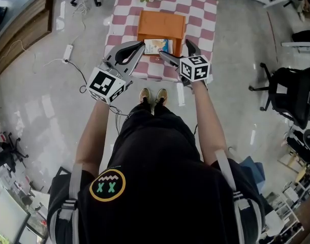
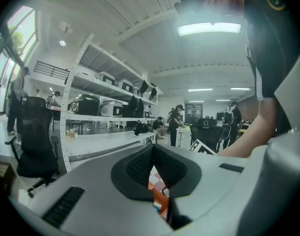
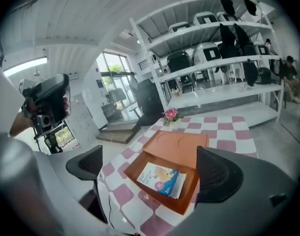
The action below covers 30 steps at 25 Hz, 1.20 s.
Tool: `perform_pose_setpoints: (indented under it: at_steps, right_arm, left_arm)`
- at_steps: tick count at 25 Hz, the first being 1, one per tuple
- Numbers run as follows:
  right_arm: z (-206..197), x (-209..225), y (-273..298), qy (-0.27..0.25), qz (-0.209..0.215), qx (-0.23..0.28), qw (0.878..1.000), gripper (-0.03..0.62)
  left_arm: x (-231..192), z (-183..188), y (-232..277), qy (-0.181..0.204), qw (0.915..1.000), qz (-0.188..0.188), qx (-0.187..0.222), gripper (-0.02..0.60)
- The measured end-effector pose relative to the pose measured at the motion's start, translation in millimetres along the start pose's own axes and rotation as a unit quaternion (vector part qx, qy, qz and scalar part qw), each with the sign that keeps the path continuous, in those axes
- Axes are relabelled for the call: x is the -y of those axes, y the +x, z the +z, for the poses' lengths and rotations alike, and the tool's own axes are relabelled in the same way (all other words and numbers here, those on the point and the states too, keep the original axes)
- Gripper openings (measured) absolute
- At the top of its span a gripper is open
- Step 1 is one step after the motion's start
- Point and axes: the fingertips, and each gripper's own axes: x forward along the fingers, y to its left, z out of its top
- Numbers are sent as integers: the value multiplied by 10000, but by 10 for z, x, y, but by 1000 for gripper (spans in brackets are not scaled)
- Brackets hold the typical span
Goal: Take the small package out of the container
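Small package [image 3: 160, 179] in orange container [image 3: 182, 142], ahead of spread right gripper [image 3: 151, 167] jaws, left gripper [image 2: 152, 150] clenched empty

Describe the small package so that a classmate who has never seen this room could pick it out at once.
Find the pink-and-white checked tablecloth; an open orange container lies on it. The small package lies flat inside, at the end nearer the person. It is the only thing in there, white and blue against plain orange.

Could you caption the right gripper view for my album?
Right gripper, jaws apart, facing a small package lying in an orange box on a checked tablecloth.
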Motion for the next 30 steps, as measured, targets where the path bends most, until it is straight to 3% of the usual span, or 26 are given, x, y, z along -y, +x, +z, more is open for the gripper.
perform_pose_setpoints:
  at_steps: [8, 18, 30]
  right_arm:
    - [-357, 211, 368, 347, -21, -586, 9977, 594]
    - [-515, 261, 703, 661, 13, -1003, 9928, 592]
    - [-866, 410, 938, 1130, -331, -1931, 9741, 578]
  left_arm:
    - [-28, -23, -3, -43, 10000, 64, -30, 17]
    - [-130, -77, 10, -111, 9998, 148, -91, 17]
    - [-287, -92, -48, -178, 9994, 293, -95, 17]
